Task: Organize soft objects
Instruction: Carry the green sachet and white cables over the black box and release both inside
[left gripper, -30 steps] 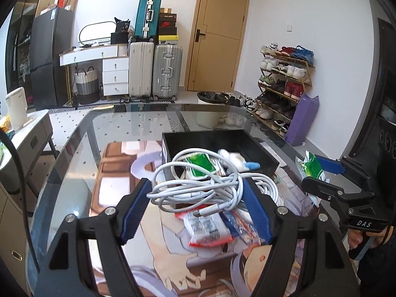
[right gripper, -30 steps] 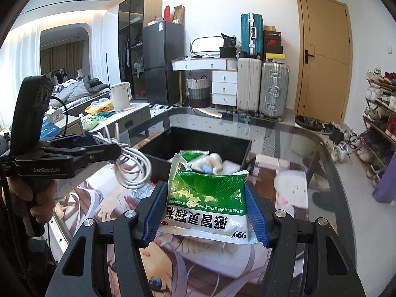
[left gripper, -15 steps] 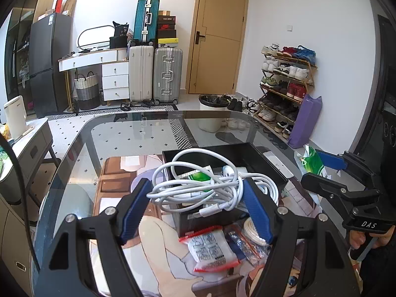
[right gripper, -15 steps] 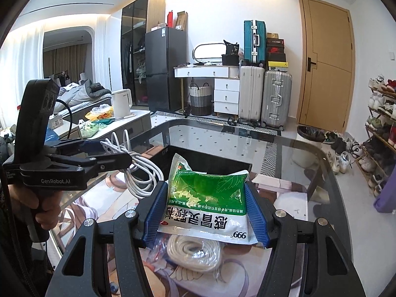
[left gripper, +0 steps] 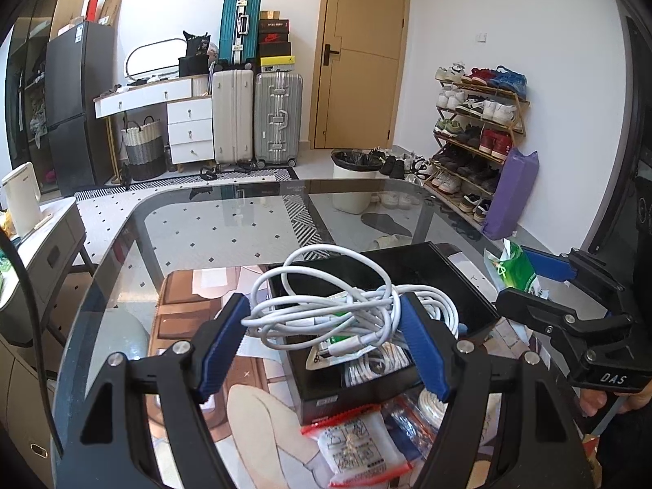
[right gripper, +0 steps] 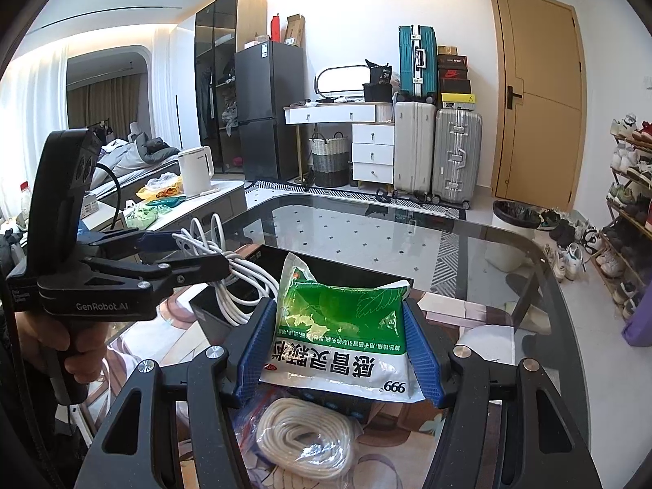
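My left gripper (left gripper: 326,322) is shut on a coil of white cable (left gripper: 338,305) and holds it above the near end of a black box (left gripper: 460,285) on the glass table. My right gripper (right gripper: 340,338) is shut on a green and white medicine pouch (right gripper: 342,326), held above the table near the box (right gripper: 326,273). The left gripper with its cable also shows in the right wrist view (right gripper: 195,256). The right gripper and pouch (left gripper: 515,269) show at the right of the left wrist view.
On the table near the box lie a bagged coil of white rope (right gripper: 305,436), a red-edged white packet (left gripper: 358,444) and a blue packet (left gripper: 401,424). The glass table edge (left gripper: 244,191) curves at the far side. Suitcases and a shoe rack stand beyond.
Both grippers have risen and pulled back from the box with their loads still held. The box now sits lower and farther in both views, and the rope and packets have come into sight.
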The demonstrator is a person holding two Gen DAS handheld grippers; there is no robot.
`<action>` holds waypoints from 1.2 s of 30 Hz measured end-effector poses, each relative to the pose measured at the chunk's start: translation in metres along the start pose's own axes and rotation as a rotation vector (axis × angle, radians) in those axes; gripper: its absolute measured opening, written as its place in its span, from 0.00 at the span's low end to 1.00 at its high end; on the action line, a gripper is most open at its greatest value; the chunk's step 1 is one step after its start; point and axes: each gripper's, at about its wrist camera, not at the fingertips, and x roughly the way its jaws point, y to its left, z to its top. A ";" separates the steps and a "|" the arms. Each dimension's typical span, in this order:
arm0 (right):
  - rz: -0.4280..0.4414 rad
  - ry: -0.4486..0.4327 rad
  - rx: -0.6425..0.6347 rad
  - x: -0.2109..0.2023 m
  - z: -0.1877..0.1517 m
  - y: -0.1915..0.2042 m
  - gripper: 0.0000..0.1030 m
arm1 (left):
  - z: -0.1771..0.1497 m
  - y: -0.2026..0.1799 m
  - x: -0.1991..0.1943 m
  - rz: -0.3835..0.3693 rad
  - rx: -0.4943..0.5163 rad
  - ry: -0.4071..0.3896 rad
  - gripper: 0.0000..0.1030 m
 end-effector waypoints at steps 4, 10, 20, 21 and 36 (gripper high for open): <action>0.005 0.005 -0.003 0.007 0.002 -0.001 0.61 | 0.000 0.002 0.012 0.007 -0.004 0.015 0.72; 0.019 0.006 -0.001 0.013 0.001 -0.005 0.61 | 0.001 -0.002 0.026 0.022 0.007 0.028 0.72; 0.022 0.031 -0.001 0.031 0.004 -0.009 0.61 | 0.003 -0.009 0.044 0.006 0.036 0.064 0.72; 0.024 0.032 -0.001 0.032 0.006 -0.009 0.61 | 0.003 -0.009 0.045 0.004 0.037 0.068 0.72; 0.057 0.042 -0.004 0.058 0.015 -0.011 0.61 | 0.000 -0.012 0.041 -0.004 0.078 0.073 0.72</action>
